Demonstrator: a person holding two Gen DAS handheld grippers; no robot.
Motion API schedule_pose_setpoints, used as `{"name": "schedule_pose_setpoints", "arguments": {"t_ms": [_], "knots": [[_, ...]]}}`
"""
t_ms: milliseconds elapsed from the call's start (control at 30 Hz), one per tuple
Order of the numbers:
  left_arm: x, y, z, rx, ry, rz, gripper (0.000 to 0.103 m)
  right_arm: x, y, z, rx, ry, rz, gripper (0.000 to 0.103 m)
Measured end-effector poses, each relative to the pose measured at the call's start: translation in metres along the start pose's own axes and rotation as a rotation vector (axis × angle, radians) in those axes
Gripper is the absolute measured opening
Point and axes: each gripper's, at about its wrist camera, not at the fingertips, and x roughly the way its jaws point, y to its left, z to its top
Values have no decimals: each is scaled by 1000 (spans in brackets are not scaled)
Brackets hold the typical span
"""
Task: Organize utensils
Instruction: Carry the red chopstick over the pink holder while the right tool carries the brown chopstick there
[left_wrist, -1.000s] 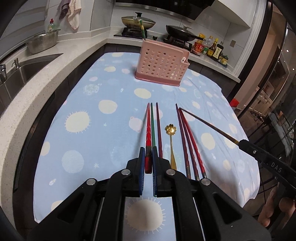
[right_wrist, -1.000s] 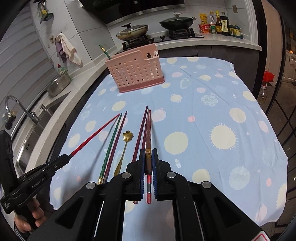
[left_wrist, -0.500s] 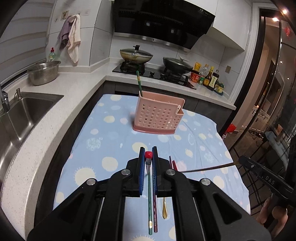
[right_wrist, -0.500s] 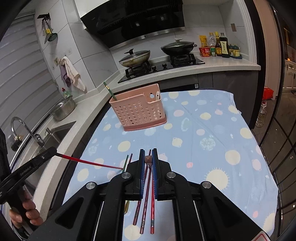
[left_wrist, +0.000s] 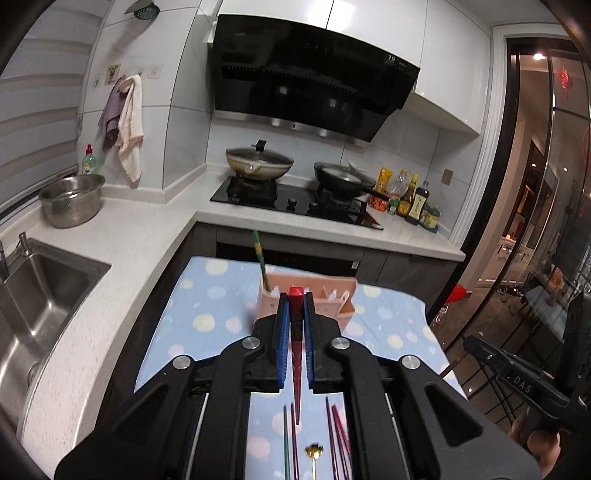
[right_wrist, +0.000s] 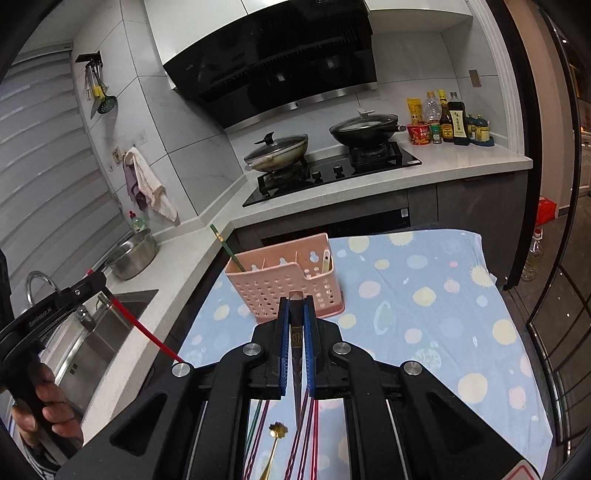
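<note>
My left gripper (left_wrist: 295, 310) is shut on a red chopstick (left_wrist: 296, 354), held upright well above the table, tip hanging down. My right gripper (right_wrist: 295, 314) is shut on a dark brown chopstick (right_wrist: 296, 373), also upright with its tip down. The pink perforated utensil basket (right_wrist: 284, 288) stands on the blue dotted cloth (right_wrist: 424, 295) ahead of both grippers and holds a green chopstick (right_wrist: 225, 247). It shows in the left wrist view too (left_wrist: 332, 302). Below lie several chopsticks (right_wrist: 308, 432) and a gold flower spoon (right_wrist: 275, 443).
A steel sink (left_wrist: 37, 291) and a colander bowl (left_wrist: 70, 199) are on the counter at left. The stove with two pans (right_wrist: 314, 147) and sauce bottles (right_wrist: 447, 122) are behind the table. A glass door (left_wrist: 546, 221) is at right.
Both grippers have lifted their chopsticks off the cloth, swung them upright and moved closer to the basket.
</note>
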Motion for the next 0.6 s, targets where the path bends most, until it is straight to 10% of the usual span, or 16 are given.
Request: {"name": "schedule_pose_setpoints", "arguments": {"t_ms": [600], "knots": [[84,-13,132,45,-153,15,7,84,29,146,-25,-177,0,7]]}}
